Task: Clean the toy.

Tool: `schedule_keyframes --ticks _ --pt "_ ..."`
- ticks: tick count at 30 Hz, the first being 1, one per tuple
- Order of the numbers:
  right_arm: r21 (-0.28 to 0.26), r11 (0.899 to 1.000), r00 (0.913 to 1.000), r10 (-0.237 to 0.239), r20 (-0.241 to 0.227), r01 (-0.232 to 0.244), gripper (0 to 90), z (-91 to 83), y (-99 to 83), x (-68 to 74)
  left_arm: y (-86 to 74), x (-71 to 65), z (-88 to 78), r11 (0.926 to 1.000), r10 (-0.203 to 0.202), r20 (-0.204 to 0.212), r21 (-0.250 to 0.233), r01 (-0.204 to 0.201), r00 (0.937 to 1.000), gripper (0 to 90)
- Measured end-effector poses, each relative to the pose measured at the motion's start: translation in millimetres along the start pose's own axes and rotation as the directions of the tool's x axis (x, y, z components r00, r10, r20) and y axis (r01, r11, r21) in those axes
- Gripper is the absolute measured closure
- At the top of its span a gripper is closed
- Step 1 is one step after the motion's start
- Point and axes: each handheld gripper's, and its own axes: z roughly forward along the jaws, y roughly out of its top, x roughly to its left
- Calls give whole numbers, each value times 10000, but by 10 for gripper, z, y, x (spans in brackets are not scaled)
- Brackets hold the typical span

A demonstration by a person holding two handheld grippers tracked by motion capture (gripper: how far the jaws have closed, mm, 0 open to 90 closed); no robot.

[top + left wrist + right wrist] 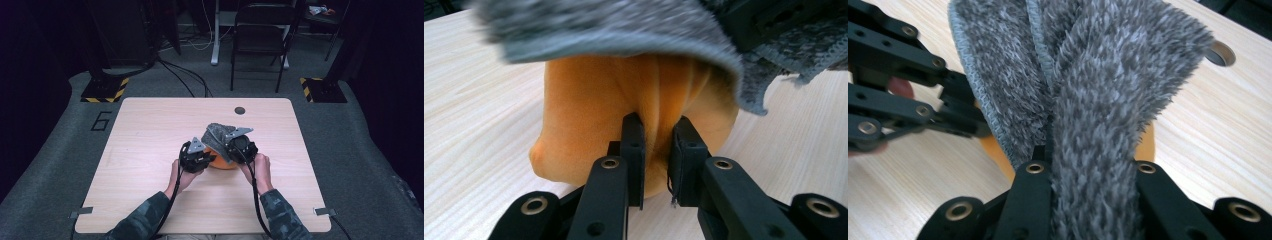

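My left gripper pinches a fold of the soft orange cloth; right gripper clamps the fuzzy grey towel. Risk: lifting drags both together, fold slips.

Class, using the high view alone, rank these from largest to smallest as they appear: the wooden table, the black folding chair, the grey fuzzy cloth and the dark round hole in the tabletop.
1. Wooden table
2. Black folding chair, though it stands farther from the camera, so it looks smaller than it is
3. Grey fuzzy cloth, partly hidden by the right gripper
4. Dark round hole
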Motion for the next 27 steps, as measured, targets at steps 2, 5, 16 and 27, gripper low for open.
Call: schedule_keyframes --ticks 2,5,16,27 --pt "61 9999 9999 123 -41 -123 792 7 -24 -39 -6 19 10 10000 -5 3 -15 5 10000 789" --pt "276 9991 9995 321 -11 -321 791 25 -66 -107 -21 60 15 10000 -50 15 59 50 10000 785" --pt "1219 9823 9898 1409 215 -1425 791 204 -296 -412 -59 153 25 9996 -285 -30 90 285 9996 782" --pt "2454 9417 9721 2343 119 -2300 789 532 -599 -626 -75 163 19 9995 -317 -20 48 317 9995 778"
